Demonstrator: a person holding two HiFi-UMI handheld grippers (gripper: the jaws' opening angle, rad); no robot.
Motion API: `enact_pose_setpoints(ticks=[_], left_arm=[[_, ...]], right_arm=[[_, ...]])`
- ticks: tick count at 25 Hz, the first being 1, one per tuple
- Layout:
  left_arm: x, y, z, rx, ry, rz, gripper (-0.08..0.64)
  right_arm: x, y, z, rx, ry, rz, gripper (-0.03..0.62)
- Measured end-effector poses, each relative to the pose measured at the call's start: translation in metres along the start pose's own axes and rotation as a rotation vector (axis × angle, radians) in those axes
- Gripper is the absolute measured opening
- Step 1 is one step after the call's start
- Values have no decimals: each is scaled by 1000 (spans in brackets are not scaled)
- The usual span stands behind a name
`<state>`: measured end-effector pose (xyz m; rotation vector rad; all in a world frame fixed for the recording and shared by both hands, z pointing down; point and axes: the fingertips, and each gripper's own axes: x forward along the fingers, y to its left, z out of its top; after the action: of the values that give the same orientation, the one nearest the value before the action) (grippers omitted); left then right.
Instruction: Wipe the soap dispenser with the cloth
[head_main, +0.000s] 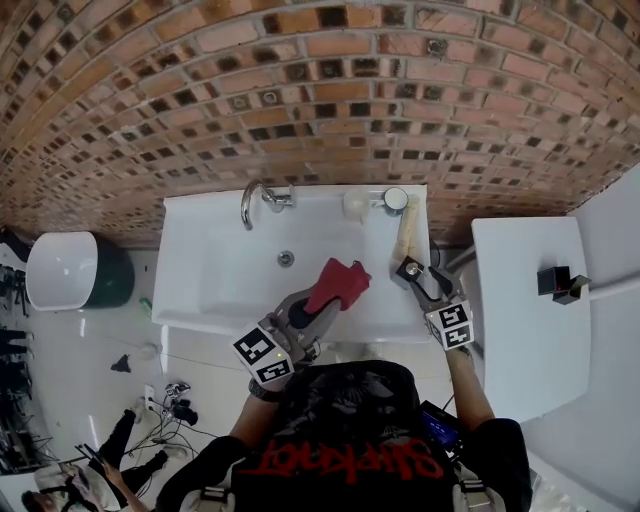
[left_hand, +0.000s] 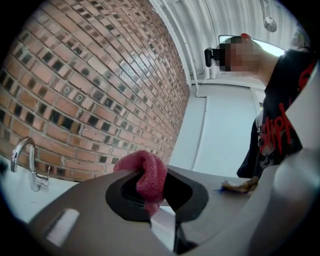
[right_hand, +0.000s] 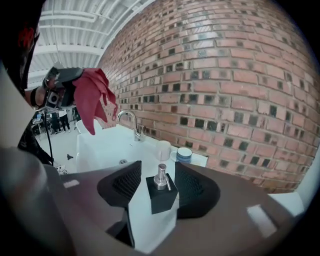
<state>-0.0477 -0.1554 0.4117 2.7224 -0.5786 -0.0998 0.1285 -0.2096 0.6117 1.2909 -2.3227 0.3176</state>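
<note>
Head view puts our left hand-held gripper (head_main: 322, 305) above the basin of the white sink (head_main: 190, 262), its jaws closed on a red cloth (head_main: 338, 283). Left gripper view confirms the pinch, with one fold bulging up past the pads and the rest hanging free. The black, cube-shaped soap dispenser (right_hand: 161, 196) stands upright on the sink's right-hand ledge. Our right hand-held gripper (right_hand: 153, 186) has its jaws spread wide to either side of it and holds nothing; the pads sit just beside the dispenser's side walls, and we see no sign that they press on it. We judge the step in hand to be steadying the dispenser so the cloth can work on it. To do that well, we should square the pads to the flat side walls, take the body low and keep clear of the silver pump (right_hand: 160, 175), which could dose soap if nudged. A gentle close matters, since a small block may skid on a smooth ledge, and the cup (right_hand: 163, 150) and the bowl (right_hand: 184, 154) stand just behind it. The cloth is apart from the dispenser, so we bring it across with the loose fold leading.
</note>
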Motion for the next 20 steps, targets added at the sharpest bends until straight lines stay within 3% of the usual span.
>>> enact_pose_setpoints(ticks=[7, 9, 12, 16, 20], left_arm=[[-8, 20, -1, -17, 4, -6, 51], [-13, 25, -2, -33, -2, 8, 51], [-18, 32, -4, -49, -5, 16, 51], [-20, 30, -6, -50, 19, -19, 51], [-13, 15, -1, -64, 33, -127, 51]], right_arm=[[63, -5, -42, -16, 151, 32, 211], [69, -4, -47, -18, 164, 18, 151], [71, -5, -45, -37, 170, 6, 137], [61, 13, -26, -113, 152, 61, 132], [20, 39, 34, -194, 64, 113, 138]])
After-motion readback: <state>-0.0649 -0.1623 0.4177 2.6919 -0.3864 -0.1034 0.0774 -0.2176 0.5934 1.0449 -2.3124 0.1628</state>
